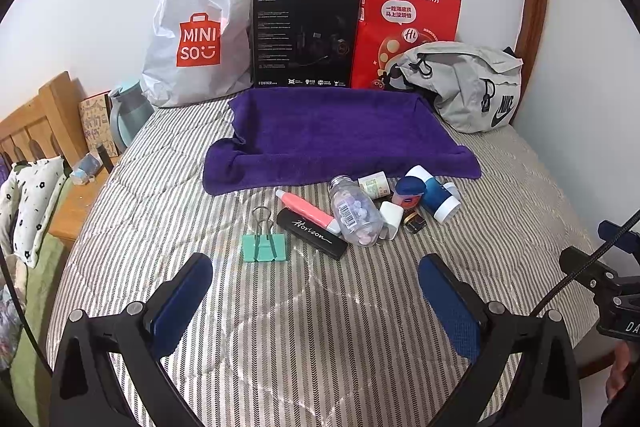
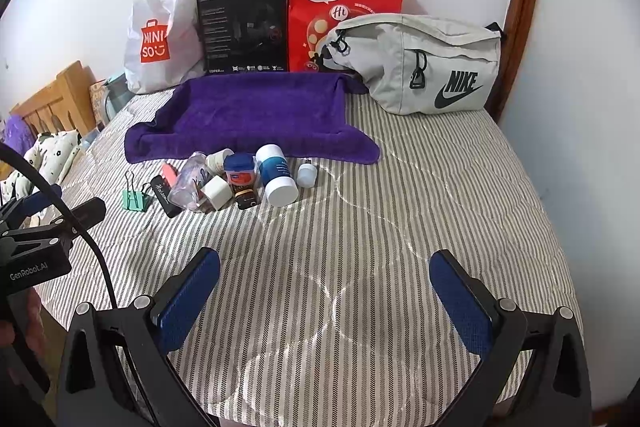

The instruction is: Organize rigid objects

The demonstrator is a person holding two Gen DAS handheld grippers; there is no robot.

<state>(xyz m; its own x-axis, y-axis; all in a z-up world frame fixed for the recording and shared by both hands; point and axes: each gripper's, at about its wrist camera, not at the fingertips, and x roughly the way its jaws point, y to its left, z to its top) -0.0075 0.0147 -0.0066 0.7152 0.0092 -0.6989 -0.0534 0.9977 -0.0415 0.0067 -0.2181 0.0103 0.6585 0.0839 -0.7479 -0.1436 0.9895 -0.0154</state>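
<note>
In your left wrist view, your left hand-held gripper (image 1: 316, 277) gapes wide, empty, over the striped bed (image 1: 160, 187). At centre frame, the black Horizon-lettered stick (image 1: 312, 233) lies with its long axis running upper left to lower right.

In your right wrist view, your right hand-held gripper (image 2: 325, 275) also gapes empty; the white-capped blue cylindrical bottle (image 2: 276, 179) lies left of centre, cap pointing lower right.

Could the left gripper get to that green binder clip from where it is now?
Probably yes. The left gripper is open and empty, and the green binder clip lies just ahead of its left finger, at the near-left edge of the pile. Only bare striped bedcover lies between them.
</note>
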